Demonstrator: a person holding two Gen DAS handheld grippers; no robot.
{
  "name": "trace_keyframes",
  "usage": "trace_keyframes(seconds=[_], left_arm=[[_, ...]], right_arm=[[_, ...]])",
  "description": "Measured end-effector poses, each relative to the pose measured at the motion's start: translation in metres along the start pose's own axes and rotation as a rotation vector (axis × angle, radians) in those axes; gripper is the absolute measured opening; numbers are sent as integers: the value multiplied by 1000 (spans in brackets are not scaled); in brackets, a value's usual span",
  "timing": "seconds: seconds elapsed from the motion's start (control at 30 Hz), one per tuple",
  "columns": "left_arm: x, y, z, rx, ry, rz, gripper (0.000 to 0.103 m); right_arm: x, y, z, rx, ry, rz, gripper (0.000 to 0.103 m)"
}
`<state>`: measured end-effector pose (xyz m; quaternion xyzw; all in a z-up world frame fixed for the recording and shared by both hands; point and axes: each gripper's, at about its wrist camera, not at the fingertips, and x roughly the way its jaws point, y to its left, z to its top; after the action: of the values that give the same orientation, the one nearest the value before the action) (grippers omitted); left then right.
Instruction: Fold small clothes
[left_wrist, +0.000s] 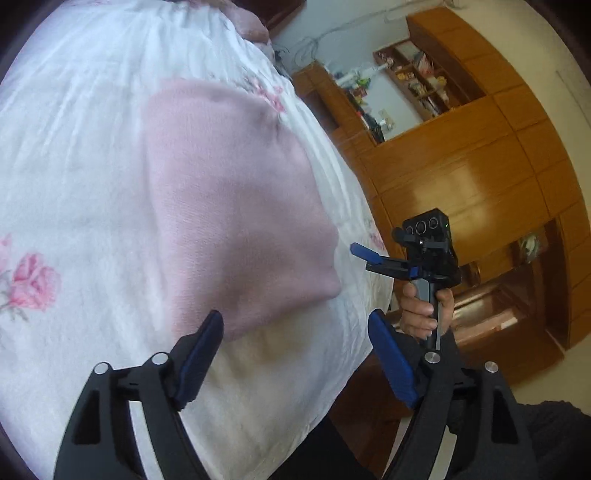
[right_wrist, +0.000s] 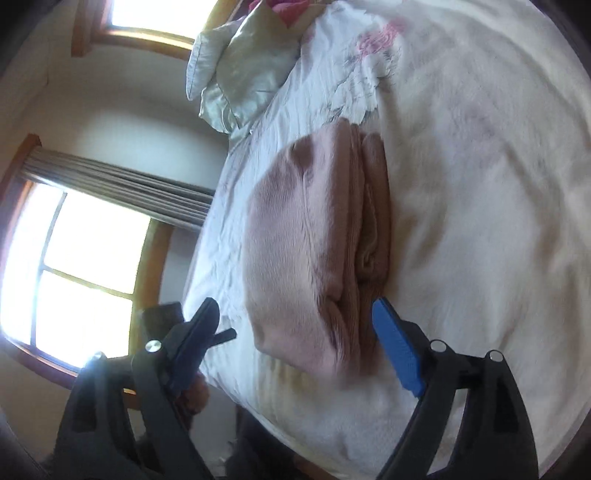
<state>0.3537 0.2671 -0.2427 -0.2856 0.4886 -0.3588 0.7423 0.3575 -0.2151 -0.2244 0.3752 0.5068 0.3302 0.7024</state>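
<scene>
We see the folded pink garment lying lengthwise just ahead of both wide-open, empty grippers, the right gripper seemingly nearer than the left gripper.

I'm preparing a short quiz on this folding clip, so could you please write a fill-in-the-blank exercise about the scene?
1. The folded garment is ____ in colour.
2. It lies on a white bedsheet printed with pink ____.
3. Both the left gripper and the right gripper have jaws that stand ____.
4. Neither gripper is holding the ____.

Missing words: pink; flowers; open; garment
</scene>
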Motion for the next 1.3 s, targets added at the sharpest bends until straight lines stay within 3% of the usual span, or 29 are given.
trace_keyframes(seconds=[0.13, 0.23, 0.37, 0.5, 0.7, 0.93, 0.97, 1.0, 1.1, 1.13, 1.3], left_arm=[[-7, 60, 8, -186, 8, -8, 82], [3, 79, 16, -188, 21, -66, 83], [22, 97, 28, -182, 36, -145, 83], [47, 102, 35, -168, 64, -226, 83], [76, 87, 34, -77, 167, -187, 84], [89, 69, 40, -82, 196, -150, 90], [86, 66, 37, -95, 189, -139, 90], [85, 65, 37, -110, 182, -124, 89], [87, 56, 39, -151, 176, -79, 84], [85, 54, 40, -166, 178, -56, 61], [57, 27, 40, -123, 159, 2, 49]], right_arm=[[19, -31, 59, 109, 42, 35, 89], [53, -37, 87, 93, 94, 5, 89], [98, -46, 98, 59, 179, -57, 89], [112, -44, 104, 36, 180, -34, 89], [129, -38, 116, 4, 204, -18, 90], [158, -26, 120, -28, 220, -23, 90], [158, -24, 119, -30, 216, -30, 83], [160, -21, 118, -31, 216, -37, 68], [161, -16, 114, -24, 197, -34, 53], [160, -11, 113, -31, 179, -44, 52], [151, 24, 105, -71, 121, -38, 47]])
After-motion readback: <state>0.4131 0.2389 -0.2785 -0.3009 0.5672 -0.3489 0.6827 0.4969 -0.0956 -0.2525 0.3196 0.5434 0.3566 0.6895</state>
